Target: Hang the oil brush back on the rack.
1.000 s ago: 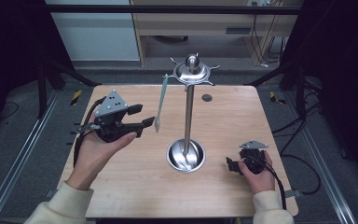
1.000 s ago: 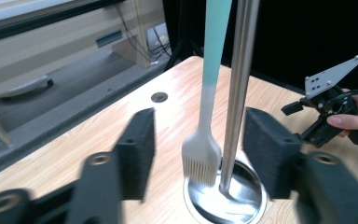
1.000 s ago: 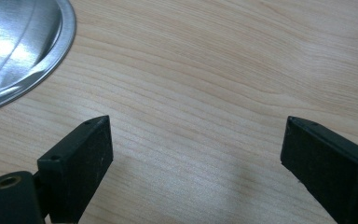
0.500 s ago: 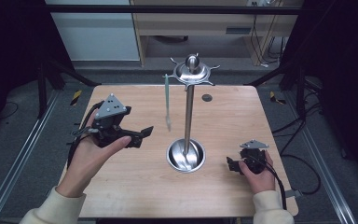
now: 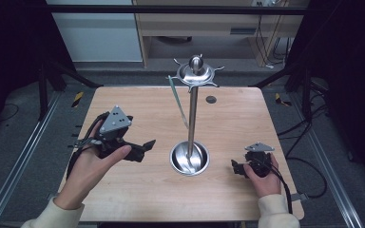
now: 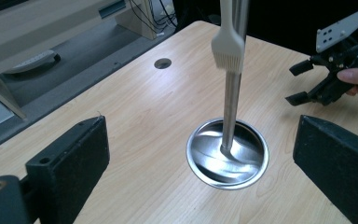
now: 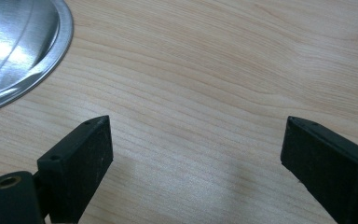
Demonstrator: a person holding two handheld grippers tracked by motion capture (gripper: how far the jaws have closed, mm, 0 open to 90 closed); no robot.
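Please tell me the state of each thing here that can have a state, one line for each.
Pale silicone brush: hanging from the rack, not gripped.
Steel hook rack with round dish base: upright on the table.
Left gripper: jaws just opened, nothing between them.
Right gripper: open, empty.

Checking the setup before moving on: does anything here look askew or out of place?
Only the brush: hooked on the rack, it hangs slanted rather than plumb, bristles by the pole. Both tongs, left and right, are open and empty.

Cream sleeves [image 5: 52, 213], blk tools w/ cables
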